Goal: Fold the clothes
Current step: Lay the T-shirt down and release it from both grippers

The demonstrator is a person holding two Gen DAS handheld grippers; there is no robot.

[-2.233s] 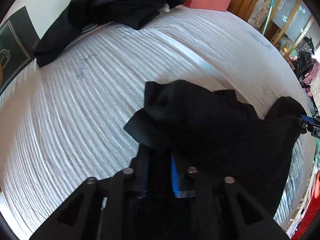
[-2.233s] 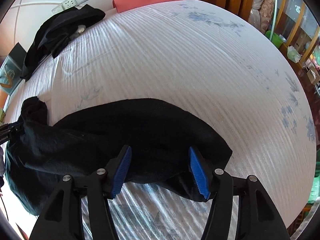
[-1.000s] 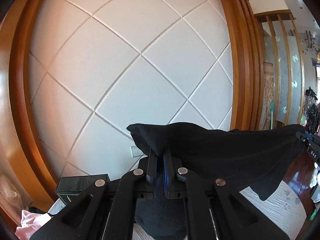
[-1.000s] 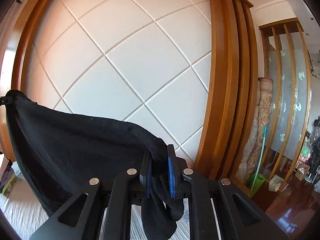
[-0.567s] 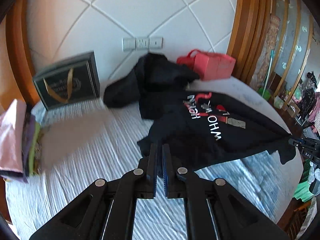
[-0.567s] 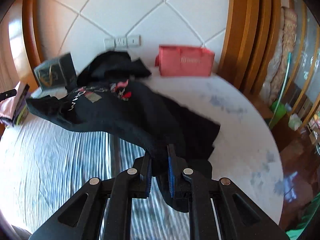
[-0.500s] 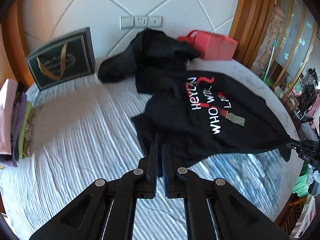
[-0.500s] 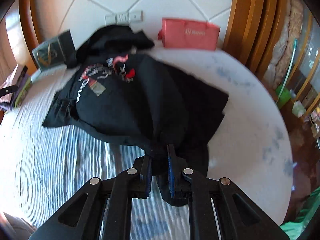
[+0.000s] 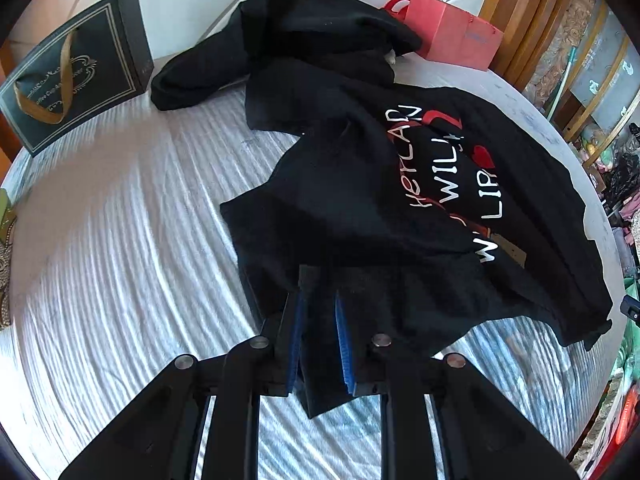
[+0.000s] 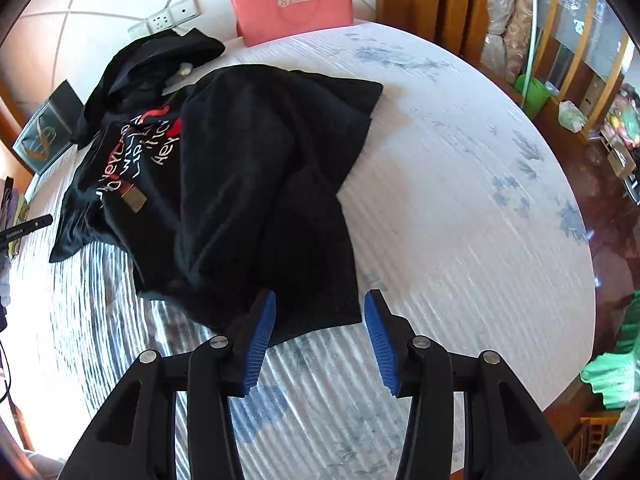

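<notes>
A black T-shirt [image 9: 400,208] with white and red lettering lies rumpled on the white striped bed [image 9: 120,240], print side up. My left gripper [image 9: 318,300] has its blue pads a little apart, with the shirt's near corner still between them. In the right wrist view the same shirt [image 10: 240,184] lies with its right half folded over. My right gripper [image 10: 320,312] is open and empty at the shirt's near hem.
A second black garment [image 9: 288,32] is heaped at the headboard wall. A dark gift bag [image 9: 76,72] and a red paper bag [image 9: 452,32] stand against the wall. The bed's rounded edge [image 10: 560,280] drops to a wooden floor at the right.
Both grippers lifted the shirt high, swung it down and spread it on the bed. The right gripper has let go and opened; the left jaws have parted slightly.
</notes>
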